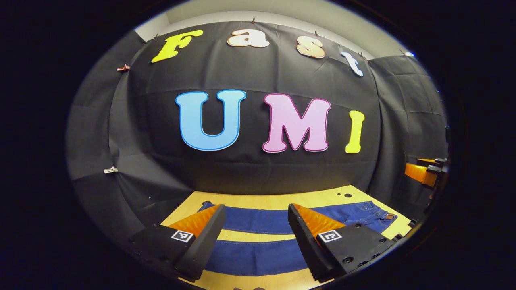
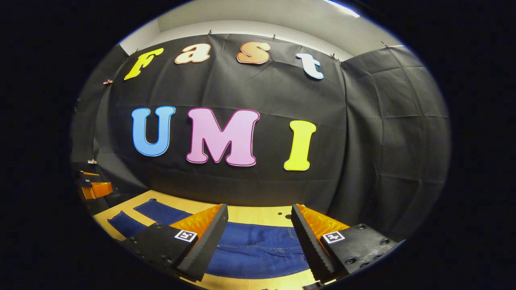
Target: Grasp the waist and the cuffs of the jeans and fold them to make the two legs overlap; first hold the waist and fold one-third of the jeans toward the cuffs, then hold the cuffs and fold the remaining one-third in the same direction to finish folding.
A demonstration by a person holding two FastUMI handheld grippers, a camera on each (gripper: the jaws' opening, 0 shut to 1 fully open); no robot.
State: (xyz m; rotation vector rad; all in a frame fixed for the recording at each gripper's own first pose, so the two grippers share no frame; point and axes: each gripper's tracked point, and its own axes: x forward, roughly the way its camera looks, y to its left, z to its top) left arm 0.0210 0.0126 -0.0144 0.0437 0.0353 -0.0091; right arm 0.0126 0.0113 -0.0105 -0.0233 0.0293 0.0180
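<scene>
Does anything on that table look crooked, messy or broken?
Nothing stands out. The jeans lie flat and unfolded on the wooden table, legs slightly apart. Both grippers, left and right, hover open above them.

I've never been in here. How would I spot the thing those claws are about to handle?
Find the pale wooden table below the black cloth wall. Spread flat across it are blue jeans, legs parted with wood showing between them. They are the table's one piece of fabric.
</scene>
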